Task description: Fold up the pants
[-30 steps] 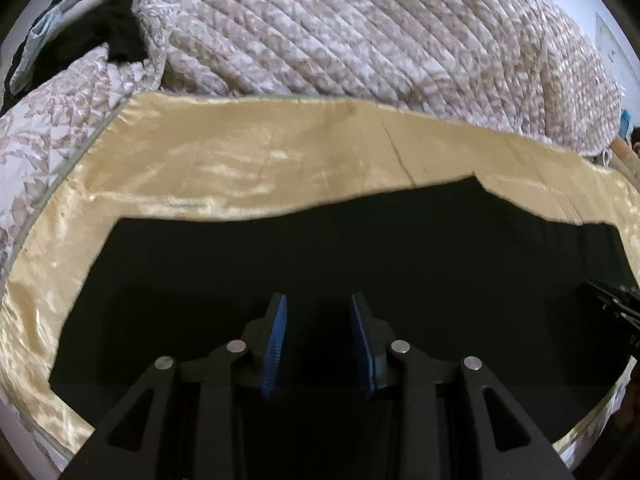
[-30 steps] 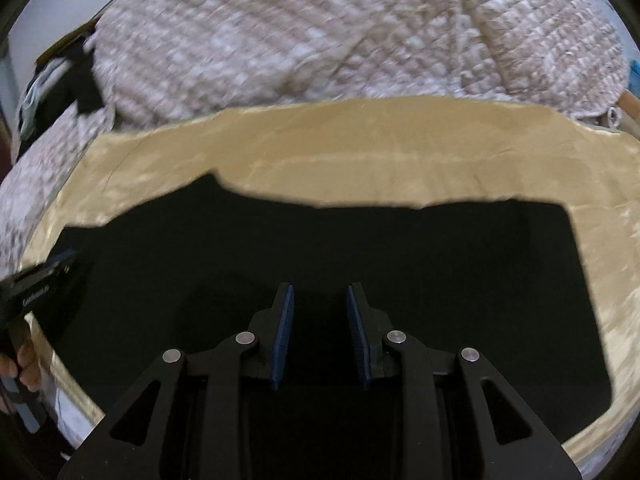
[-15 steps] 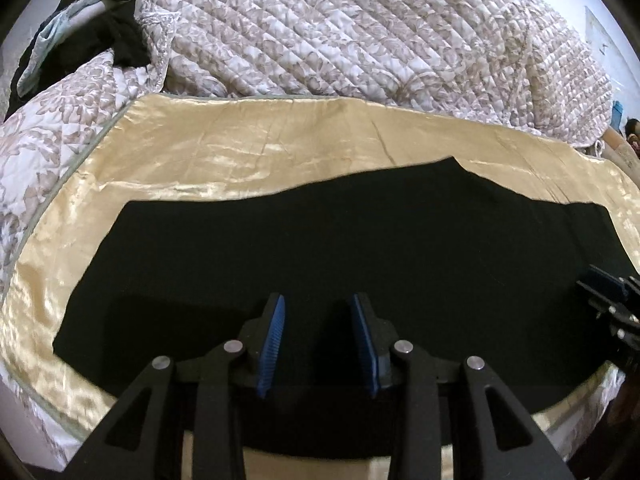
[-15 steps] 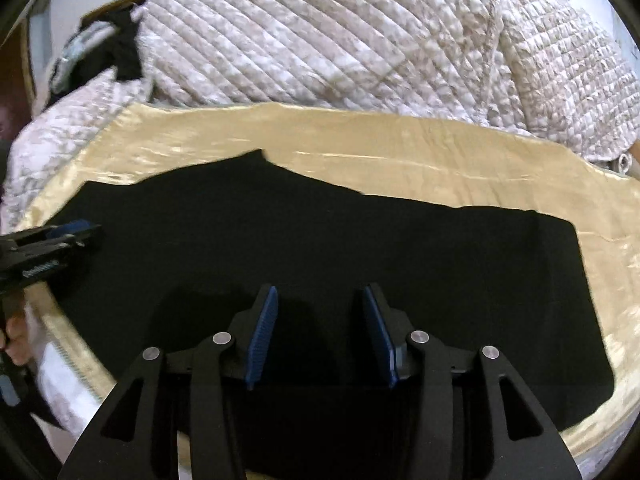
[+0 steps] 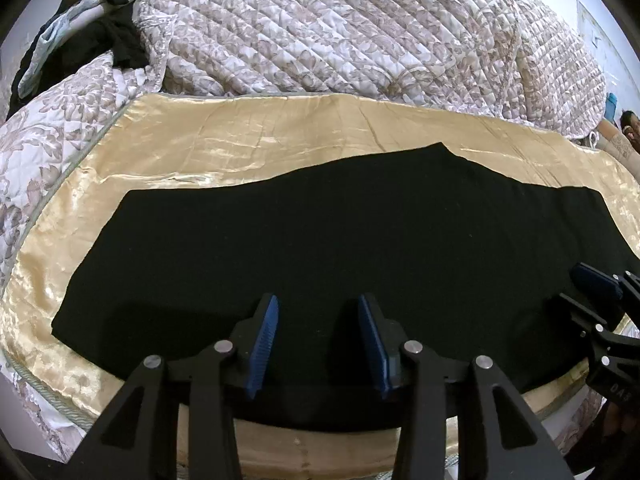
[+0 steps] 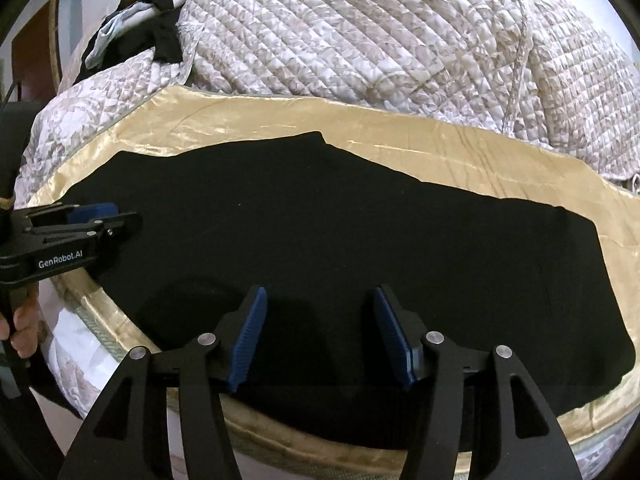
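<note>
The black pants (image 5: 340,240) lie flat and spread lengthwise along the near edge of a gold satin sheet (image 5: 240,148) that covers the bed, their far outline rising to a small peak near the middle and their near edge running close to the mattress edge. Behind the sheet a quilted floral bedspread (image 5: 360,32) is bunched into a high heap, with a dark garment and a pale blue cloth (image 5: 44,44) piled at the far left corner; a pale wall shows beyond. Compared with a second ago both cameras have pulled back and risen, so more of the near mattress edge and the sheet's border now show beneath the fingers, and the right gripper's jaws stand wider apart than before. The left gripper (image 5: 318,340) hovers over the near edge of the pants toward the leg end, jaws spread and holding nothing. The right gripper (image 6: 322,332) hovers over the near edge farther along, jaws also spread wide and empty. Each tool shows at the side of the other's view, above the fabric.
</note>
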Demonstrator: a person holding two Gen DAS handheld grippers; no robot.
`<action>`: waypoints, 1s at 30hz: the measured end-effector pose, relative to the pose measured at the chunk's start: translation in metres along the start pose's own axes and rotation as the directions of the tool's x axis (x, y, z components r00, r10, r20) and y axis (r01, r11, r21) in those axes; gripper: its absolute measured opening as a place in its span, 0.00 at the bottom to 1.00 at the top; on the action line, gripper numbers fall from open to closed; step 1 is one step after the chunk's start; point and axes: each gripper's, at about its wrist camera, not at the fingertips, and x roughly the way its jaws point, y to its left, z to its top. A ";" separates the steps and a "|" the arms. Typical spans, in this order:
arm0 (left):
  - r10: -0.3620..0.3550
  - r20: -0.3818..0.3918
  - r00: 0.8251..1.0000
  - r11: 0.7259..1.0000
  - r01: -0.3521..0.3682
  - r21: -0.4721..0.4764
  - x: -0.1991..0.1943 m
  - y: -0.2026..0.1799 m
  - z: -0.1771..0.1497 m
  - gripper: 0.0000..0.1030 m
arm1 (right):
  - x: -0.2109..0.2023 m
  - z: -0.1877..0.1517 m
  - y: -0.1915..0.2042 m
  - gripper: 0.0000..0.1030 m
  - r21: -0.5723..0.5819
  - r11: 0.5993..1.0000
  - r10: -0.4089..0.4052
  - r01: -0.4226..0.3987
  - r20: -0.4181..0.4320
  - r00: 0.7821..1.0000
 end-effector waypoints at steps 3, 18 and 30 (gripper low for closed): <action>0.014 0.007 1.000 1.000 -0.014 -0.018 -0.001 0.006 0.001 0.44 | -0.005 0.000 -0.002 0.55 0.011 1.000 0.001 -0.002 0.016 1.000; 0.031 0.011 0.999 0.999 -0.030 -0.030 0.004 0.017 0.001 0.44 | -0.009 0.004 -0.023 0.55 0.125 0.991 -0.050 0.046 0.025 0.998; 0.105 0.004 0.994 0.976 -0.102 -0.192 -0.005 0.077 -0.004 0.44 | -0.009 0.006 -0.019 0.55 0.112 0.994 -0.014 0.011 0.023 1.000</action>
